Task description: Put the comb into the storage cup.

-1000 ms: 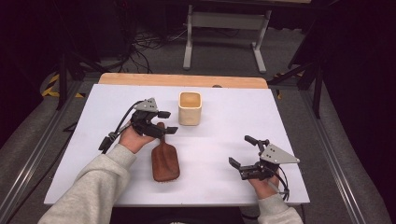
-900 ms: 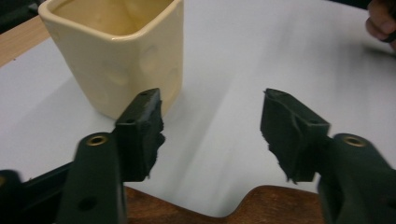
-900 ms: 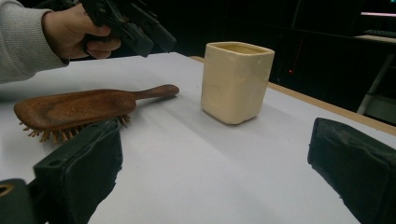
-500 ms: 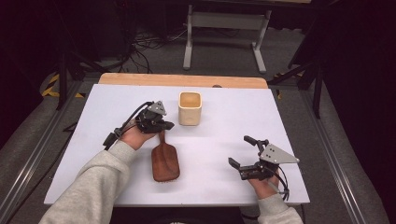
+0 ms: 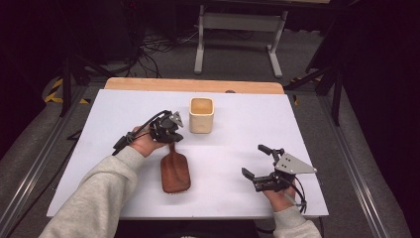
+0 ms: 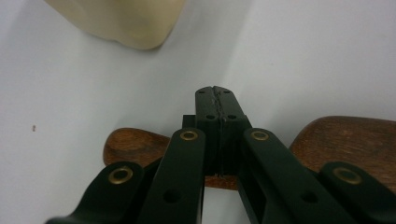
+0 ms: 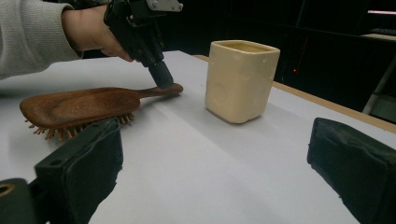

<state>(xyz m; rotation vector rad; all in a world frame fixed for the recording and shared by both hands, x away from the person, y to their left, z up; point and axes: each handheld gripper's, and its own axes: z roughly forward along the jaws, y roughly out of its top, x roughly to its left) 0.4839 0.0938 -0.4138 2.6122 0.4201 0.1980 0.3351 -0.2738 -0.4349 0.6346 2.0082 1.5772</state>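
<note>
On the white surface (image 5: 307, 124) a wooden paddle hairbrush (image 5: 175, 171) lies bristles down, its handle pointing to about 12 o'clock toward a cream square-sided cup (image 5: 201, 115) that stands upright just past the handle's tip, apart from it. The left hand-held gripper (image 5: 168, 133) is tipped steeply down over that handle; in the left gripper view its jaws are pressed together with no gap, their tips sitting on or just above the narrow neck of the brush rather than around it, so it looks closed on nothing; whether the tips touch the wood I cannot tell. That posture probably suits pressing or nudging the handle more than lifting it. The right hand-held gripper (image 5: 262, 164) rests low at about 4 o'clock from the brush, well apart from it, its jaws spread wide and empty. It faces the cup and brush, likely parked out of the way but ready to steady either one.
</note>
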